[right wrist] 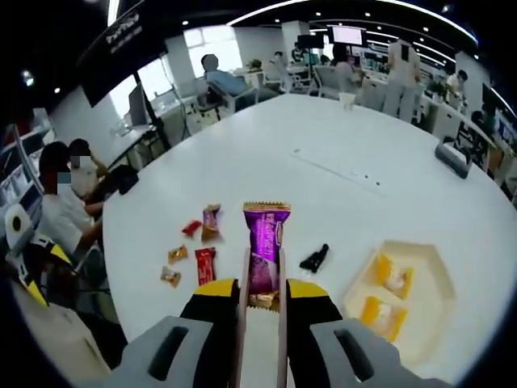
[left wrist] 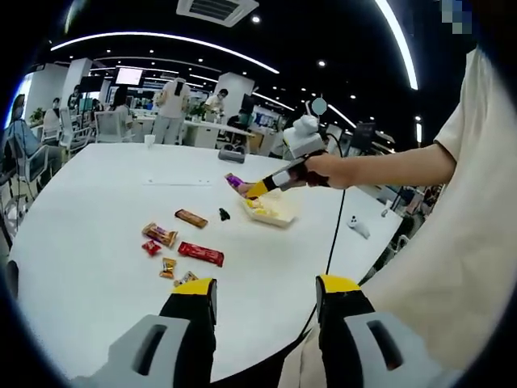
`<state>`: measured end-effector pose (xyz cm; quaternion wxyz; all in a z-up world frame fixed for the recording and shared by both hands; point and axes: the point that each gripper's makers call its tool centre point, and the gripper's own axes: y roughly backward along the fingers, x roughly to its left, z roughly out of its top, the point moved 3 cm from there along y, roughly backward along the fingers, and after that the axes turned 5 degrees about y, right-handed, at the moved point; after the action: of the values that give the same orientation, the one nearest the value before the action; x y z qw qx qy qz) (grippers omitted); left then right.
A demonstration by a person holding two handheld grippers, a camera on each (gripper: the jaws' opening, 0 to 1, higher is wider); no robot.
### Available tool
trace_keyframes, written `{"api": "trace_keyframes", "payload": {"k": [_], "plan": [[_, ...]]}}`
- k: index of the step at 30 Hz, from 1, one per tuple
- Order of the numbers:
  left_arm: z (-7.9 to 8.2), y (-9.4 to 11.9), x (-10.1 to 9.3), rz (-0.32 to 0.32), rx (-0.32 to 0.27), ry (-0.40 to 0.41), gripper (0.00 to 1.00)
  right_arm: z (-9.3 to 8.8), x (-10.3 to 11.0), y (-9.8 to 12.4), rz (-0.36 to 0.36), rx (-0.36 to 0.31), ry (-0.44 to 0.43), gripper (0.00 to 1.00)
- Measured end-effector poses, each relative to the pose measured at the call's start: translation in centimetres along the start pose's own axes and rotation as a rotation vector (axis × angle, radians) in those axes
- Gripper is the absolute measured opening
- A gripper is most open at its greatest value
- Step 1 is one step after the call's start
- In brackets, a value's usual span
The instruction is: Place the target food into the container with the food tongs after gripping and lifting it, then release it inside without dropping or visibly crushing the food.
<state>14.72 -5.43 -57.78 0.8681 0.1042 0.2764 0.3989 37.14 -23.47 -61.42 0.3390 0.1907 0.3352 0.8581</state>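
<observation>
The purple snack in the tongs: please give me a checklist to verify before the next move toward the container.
1. Grip: the tongs between the right gripper jaws are closed on the purple snack. Ok.
2. Lifted: the snack hangs above the white table. Ok.
3. Crushing: the wrapper looks flat and whole. Ok.
4. Position: the snack is beside the container, not yet over it. Not ok.
5. Room inside: two yellow pieces lie in it, with bare space around them. Ok.
6. Left gripper: open and holding nothing, away from the container. Ok.
</observation>
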Motion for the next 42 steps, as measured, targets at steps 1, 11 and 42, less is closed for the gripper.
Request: {"api": "trace_keyframes", "payload": {"k": [1, 11, 42], "plan": [[0.1, -0.1, 0.0, -0.003, 0.001, -0.003, 0.49, 0.2, -0.1, 0.1, -0.003, -0.005, -0.003, 0.21], [0.2, -0.7, -0.5, -0.035, 0.017, -0.019, 0.49, 0.9, -1.2, 1.8, -0.036, -0.044, -0.024, 0.21], [1.1, -2.6, -1.1, -0.113, 0.052, -0.060, 0.49, 2.1, -6.1, 5.5, -0.145, -0.122, -0.096, 0.22]]}}
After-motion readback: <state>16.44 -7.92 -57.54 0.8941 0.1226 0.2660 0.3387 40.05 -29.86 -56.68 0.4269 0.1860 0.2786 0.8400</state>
